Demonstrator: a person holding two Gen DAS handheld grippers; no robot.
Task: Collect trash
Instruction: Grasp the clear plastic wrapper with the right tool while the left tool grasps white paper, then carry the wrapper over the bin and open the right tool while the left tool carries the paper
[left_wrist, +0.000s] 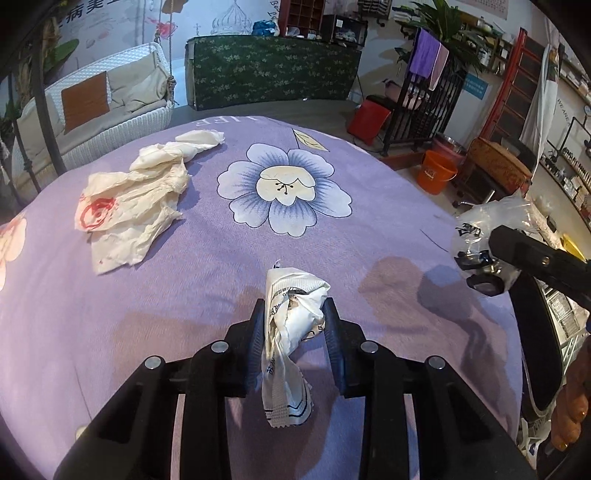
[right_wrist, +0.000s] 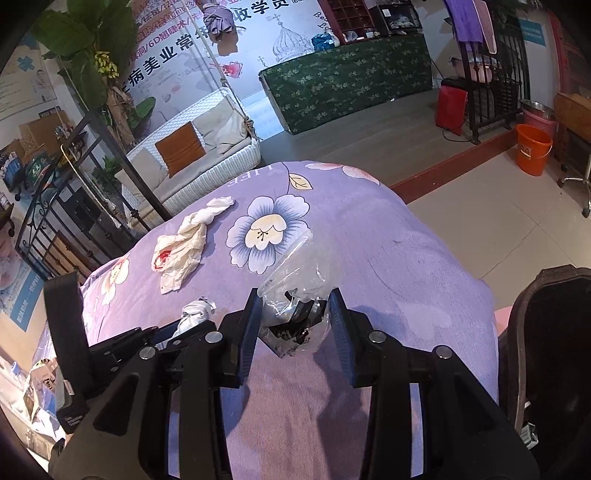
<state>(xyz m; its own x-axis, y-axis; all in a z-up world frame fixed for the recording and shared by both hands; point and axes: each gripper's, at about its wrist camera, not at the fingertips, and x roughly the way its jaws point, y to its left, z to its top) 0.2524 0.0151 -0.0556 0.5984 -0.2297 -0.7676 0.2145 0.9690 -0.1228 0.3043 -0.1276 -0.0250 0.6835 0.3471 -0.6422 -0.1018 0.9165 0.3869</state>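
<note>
My left gripper (left_wrist: 295, 306) is shut on a crumpled white printed wrapper (left_wrist: 291, 288), which sticks up between the pads and hangs down below them, just above the purple flowered cloth (left_wrist: 369, 240). At the right of that view, my right gripper (left_wrist: 474, 271) holds a clear plastic bag (left_wrist: 484, 221). In the right wrist view my right gripper (right_wrist: 295, 299) is shut on that clear bag (right_wrist: 295, 262), which has dark bits inside. The left gripper (right_wrist: 184, 328) with its wrapper (right_wrist: 195, 310) shows at lower left. A crumpled paper with red print (left_wrist: 122, 210) (right_wrist: 177, 254) lies on the cloth.
A twisted white tissue (left_wrist: 195, 142) (right_wrist: 218, 206) lies beyond the red-printed paper. A dark bin (right_wrist: 554, 332) stands by the table's right edge. On the floor behind are an orange bucket (left_wrist: 436, 171) and a white wicker swing seat (right_wrist: 192, 162).
</note>
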